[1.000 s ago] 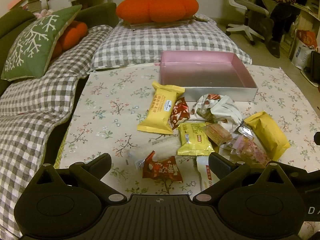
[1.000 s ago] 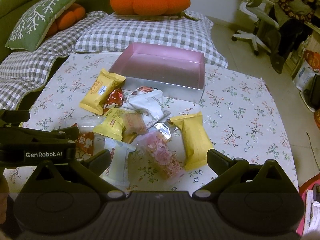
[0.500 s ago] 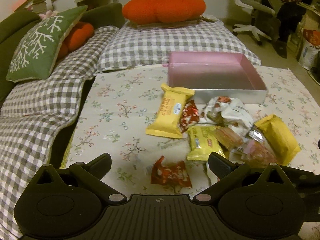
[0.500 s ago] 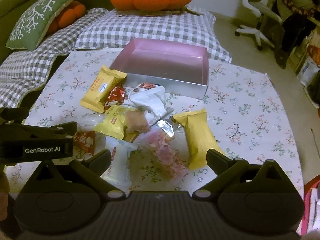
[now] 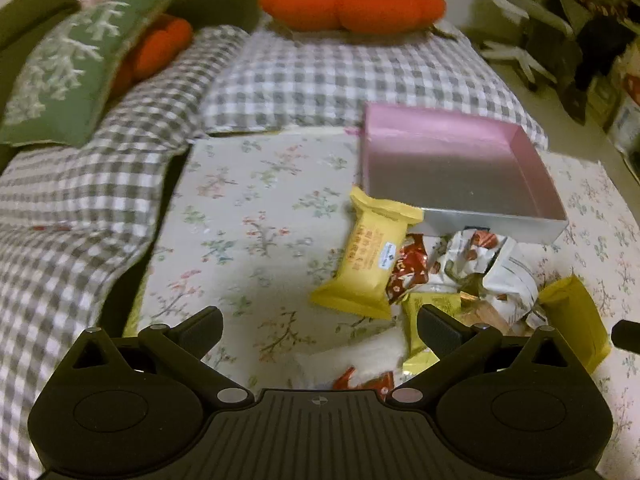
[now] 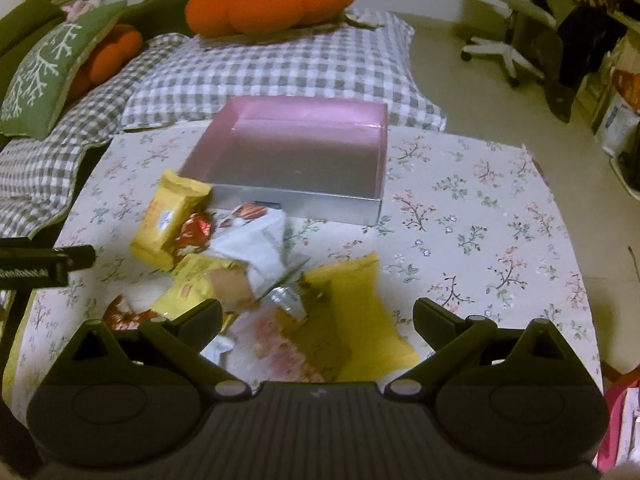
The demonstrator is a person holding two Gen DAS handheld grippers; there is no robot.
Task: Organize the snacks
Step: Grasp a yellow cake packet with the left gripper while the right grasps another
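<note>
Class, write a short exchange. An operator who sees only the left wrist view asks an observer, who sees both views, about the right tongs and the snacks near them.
Operator: I see only a dark tip at my right edge. Are the right tongs open?
Observer: Yes, the right tongs are wide open and hold nothing.
Operator: What shows between their fingers?
Observer: A pink packet lying against a big yellow packet on the flowered tablecloth.
</note>
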